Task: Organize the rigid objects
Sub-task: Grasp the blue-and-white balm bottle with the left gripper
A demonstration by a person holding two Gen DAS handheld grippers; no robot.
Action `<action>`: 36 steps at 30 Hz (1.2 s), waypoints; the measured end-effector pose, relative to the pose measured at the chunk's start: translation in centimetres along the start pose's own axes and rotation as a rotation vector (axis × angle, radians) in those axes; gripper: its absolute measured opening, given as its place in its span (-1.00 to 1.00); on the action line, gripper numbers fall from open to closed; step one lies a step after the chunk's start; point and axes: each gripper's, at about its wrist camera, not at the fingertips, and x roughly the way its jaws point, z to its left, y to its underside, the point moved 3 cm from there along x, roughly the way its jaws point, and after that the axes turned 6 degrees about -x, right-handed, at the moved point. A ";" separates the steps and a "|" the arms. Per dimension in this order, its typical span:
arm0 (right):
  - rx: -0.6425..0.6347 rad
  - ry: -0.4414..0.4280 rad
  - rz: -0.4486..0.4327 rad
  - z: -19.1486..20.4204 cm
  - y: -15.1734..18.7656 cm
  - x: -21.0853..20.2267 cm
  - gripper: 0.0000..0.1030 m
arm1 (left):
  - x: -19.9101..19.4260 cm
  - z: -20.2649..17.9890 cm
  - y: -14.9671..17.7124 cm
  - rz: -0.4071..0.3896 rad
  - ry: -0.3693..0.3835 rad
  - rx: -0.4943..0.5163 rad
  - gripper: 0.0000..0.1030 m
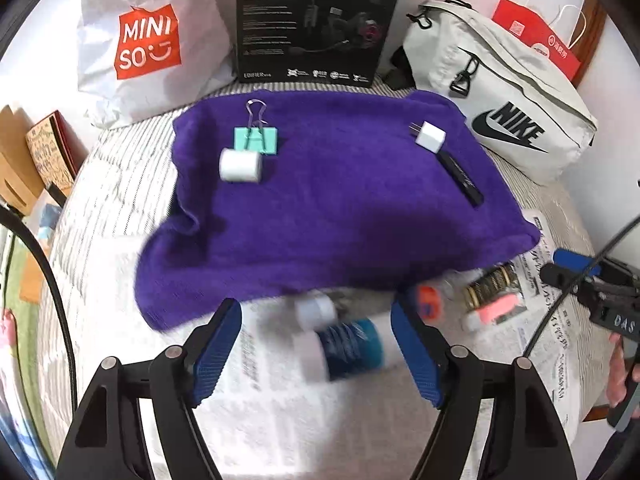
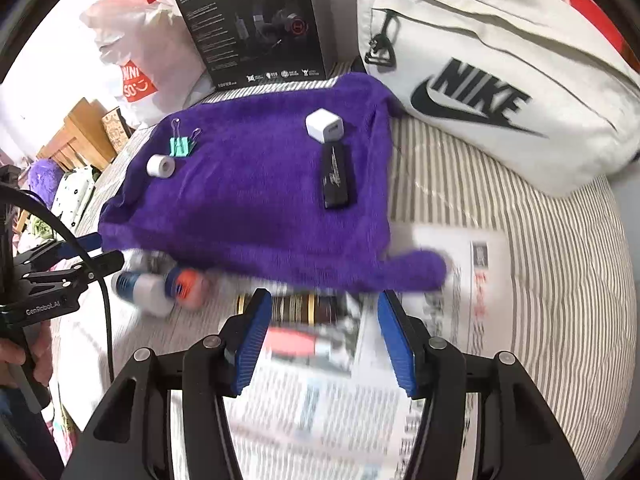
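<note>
A purple towel lies on the bed. On it sit a teal binder clip, a white tape roll, a white charger plug and a black flat stick. On the newspaper in front lie a blue-and-white bottle, an orange-capped item, a dark gold-striped box and a pink item. My left gripper is open around the bottle. My right gripper is open above the striped box.
Behind the towel stand a white Miniso bag, a black headset box, a white Nike bag and a red paper bag. The striped bedsheet spreads to the right.
</note>
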 end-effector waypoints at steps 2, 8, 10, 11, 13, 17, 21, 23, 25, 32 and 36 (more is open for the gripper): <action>0.011 -0.008 -0.004 -0.2 1.1 -0.7 0.07 | 0.3 -0.7 0.4 0.010 -0.023 0.002 0.51; 0.049 -0.032 -0.002 -1.2 3.7 -1.9 0.07 | 1.5 -2.5 1.5 0.041 -0.077 0.001 0.59; 0.058 -0.039 0.003 -1.4 4.4 -2.1 0.07 | 1.9 -2.9 1.7 0.050 -0.070 -0.010 0.59; 0.061 -0.042 0.005 -1.5 4.7 -2.1 0.07 | 2.0 -2.9 1.9 0.052 -0.081 -0.013 0.59; 0.066 -0.041 0.009 -1.7 5.3 -2.2 0.07 | 2.5 -3.1 2.0 0.057 -0.119 -0.012 0.59; 0.070 -0.047 0.016 -2.0 6.2 -2.3 0.07 | 3.3 -2.8 2.1 0.065 -0.138 -0.019 0.59; 0.074 -0.047 0.020 -2.2 6.7 -2.2 0.07 | 3.1 -1.9 2.3 0.064 -0.118 -0.054 0.60; 0.079 -0.045 0.020 -2.2 6.9 -2.2 0.07 | 3.1 -1.5 2.4 0.061 -0.109 -0.056 0.60; 0.082 -0.052 0.025 -2.2 7.1 -2.0 0.07 | 3.2 -1.3 2.4 0.059 -0.089 -0.057 0.60; 0.079 -0.047 0.044 -1.8 7.1 -1.4 0.07 | 3.9 -1.6 2.5 0.062 -0.066 -0.041 0.51; 0.079 -0.042 0.051 -1.6 7.0 -1.0 0.07 | 3.7 -1.3 2.6 0.049 -0.024 -0.042 0.49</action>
